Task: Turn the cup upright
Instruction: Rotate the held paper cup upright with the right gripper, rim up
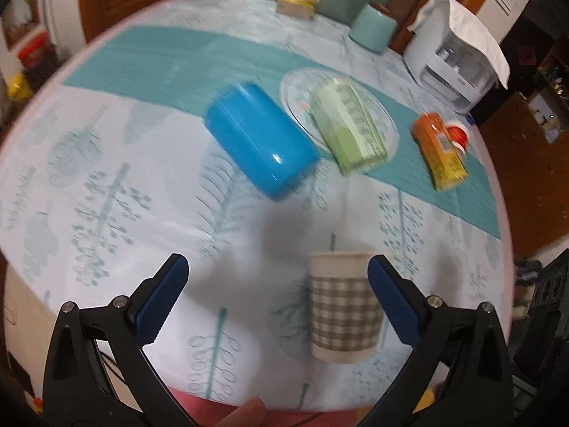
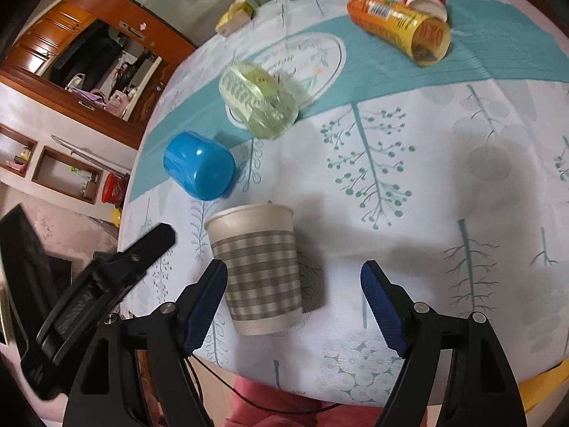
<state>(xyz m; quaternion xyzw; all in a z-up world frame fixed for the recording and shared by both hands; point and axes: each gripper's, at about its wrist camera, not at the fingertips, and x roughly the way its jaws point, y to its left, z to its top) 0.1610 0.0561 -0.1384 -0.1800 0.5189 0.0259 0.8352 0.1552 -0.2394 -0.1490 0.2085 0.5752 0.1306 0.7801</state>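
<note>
On tablecloth point(image 2: 444, 185): checked paper cup point(image 2: 258, 267) upright; blue cup point(image 2: 199, 167) on side.

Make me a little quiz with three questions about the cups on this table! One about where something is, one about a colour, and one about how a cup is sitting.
1. Where is the plaid cup?
A. On the oval plate
B. Near the table edge, in front of the right gripper
C. Behind the white appliance

2. What colour is the cup lying nearest the plaid cup?
A. Blue
B. Purple
C. Black

3. How is the orange-yellow cup sitting?
A. Standing upright
B. Stacked inside another cup
C. Lying on its side

Answers:
1. B, since it stands between the right gripper's open fingers, close to the edge of the table.
2. A, since the blue cup lies just beyond it.
3. C, since its open mouth faces sideways on the teal runner.
</note>
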